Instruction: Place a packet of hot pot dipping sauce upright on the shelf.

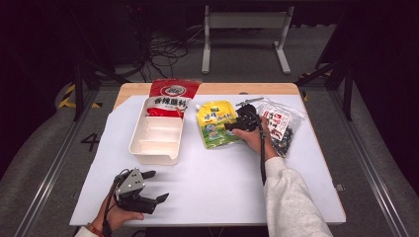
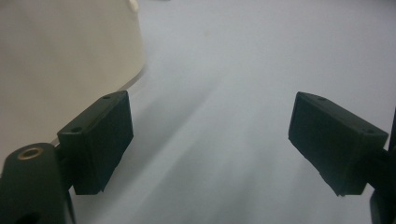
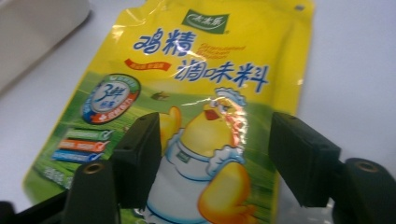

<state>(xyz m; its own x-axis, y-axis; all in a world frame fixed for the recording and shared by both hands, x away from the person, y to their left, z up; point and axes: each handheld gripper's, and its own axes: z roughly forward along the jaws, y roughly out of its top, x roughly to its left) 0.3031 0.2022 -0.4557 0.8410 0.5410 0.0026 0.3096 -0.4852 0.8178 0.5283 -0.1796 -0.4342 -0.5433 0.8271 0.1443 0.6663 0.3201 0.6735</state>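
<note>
— High view: right gripper (image 1: pixel 236 124) over the flat yellow plastic seasoning pouch with a cartoon chick (image 1: pixel 216 123), at table centre, one o'clock from the middle of the white table top (image 1: pixel 222 182). Jaws?

— Right gripper view: spread wide, released, straddling the chick print on the pouch (image 3: pixel 205 84); whether touching it, cannot tell. Right gripper (image 3: pixel 217 158) grasping nothing.

— And around the pouch?

— At nine o'clock, just beside it, cream plastic tray with dividers (image 1: pixel 155 136). At eleven o'clock, red-and-white printed bag (image 1: pixel 170 97), lying against the tray's far end. At three o'clock, clear bag of dark dried pieces with a red label (image 1: pixel 281 126), under the person's right hand (image 1: pixel 254 138).

— Left side?

— Left gripper (image 1: pixel 155 186) at seven o'clock on the table, near the front edge, well apart from the pouch. Left gripper view: left gripper (image 2: pixel 210 144) released, jaws wide apart over bare white surface, cream tray wall (image 2: pixel 60 60) at ten o'clock.
</note>
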